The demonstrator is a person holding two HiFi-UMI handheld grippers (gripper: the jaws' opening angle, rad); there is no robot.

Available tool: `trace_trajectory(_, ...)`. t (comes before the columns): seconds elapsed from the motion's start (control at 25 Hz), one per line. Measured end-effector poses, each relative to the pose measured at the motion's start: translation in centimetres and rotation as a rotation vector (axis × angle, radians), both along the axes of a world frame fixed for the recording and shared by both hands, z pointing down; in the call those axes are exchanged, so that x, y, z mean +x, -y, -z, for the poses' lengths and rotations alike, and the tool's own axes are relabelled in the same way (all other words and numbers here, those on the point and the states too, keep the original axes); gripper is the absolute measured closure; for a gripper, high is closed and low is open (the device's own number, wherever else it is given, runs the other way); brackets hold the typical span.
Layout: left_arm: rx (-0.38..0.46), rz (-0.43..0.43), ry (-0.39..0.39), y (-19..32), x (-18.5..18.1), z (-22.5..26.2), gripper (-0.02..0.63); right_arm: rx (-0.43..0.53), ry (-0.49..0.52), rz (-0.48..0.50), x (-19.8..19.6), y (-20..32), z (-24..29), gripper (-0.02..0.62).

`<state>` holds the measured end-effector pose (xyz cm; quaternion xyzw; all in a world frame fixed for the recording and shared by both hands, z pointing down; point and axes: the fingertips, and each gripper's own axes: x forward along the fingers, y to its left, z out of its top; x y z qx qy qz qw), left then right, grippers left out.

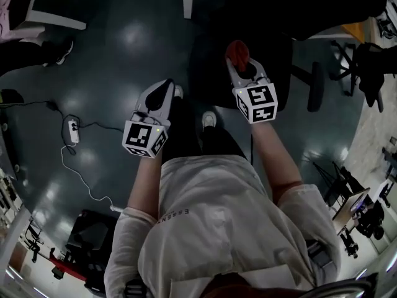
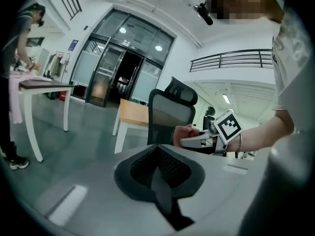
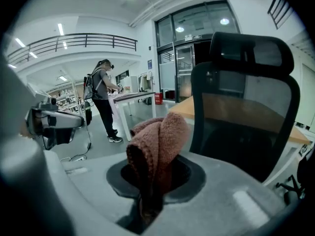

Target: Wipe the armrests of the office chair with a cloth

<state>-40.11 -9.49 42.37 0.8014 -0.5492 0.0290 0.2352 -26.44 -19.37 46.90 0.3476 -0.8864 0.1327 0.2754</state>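
Note:
My right gripper point(image 1: 239, 66) is shut on a bunched reddish-brown cloth point(image 1: 237, 51); in the right gripper view the cloth point(image 3: 157, 144) stands up from between the jaws point(image 3: 149, 193). The black mesh office chair point(image 3: 246, 102) is just ahead of it, a dark mass point(image 1: 248, 17) in the head view. Its armrests are too dark to make out. My left gripper point(image 1: 165, 90) hangs lower left over the floor, shut with nothing in it point(image 2: 160, 173). In the left gripper view the chair point(image 2: 170, 114) stands beyond the right gripper point(image 2: 197, 141).
A power strip point(image 1: 73, 131) and its cable lie on the dark floor at left. A white table point(image 2: 44, 86) with a person beside it and a wooden desk point(image 2: 133, 113) stand behind the chair. More chairs point(image 1: 366, 61) crowd the right side.

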Motion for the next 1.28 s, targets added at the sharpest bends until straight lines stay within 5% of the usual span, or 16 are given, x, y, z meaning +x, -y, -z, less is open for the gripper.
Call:
trace_trajectory(0.36,-0.099,-0.210,-0.094,6.8,-0.3,-5.6,0.589,-0.066,-0.217,-0.108,-1.6,6.5,-8.1,0.546)
trace_trajectory(0.68,-0.158,-0.299,-0.161,8.1,-0.4,-9.1,0.589,-0.106,-0.213,-0.127,-4.6,6.6,-10.5,0.546)
trace_trajectory(1.28,-0.183,-0.233,-0.162,3.8,-0.2,-10.3,0.589,-0.160,-0.169,0.042,-7.6,3.1,-10.6,0.546)
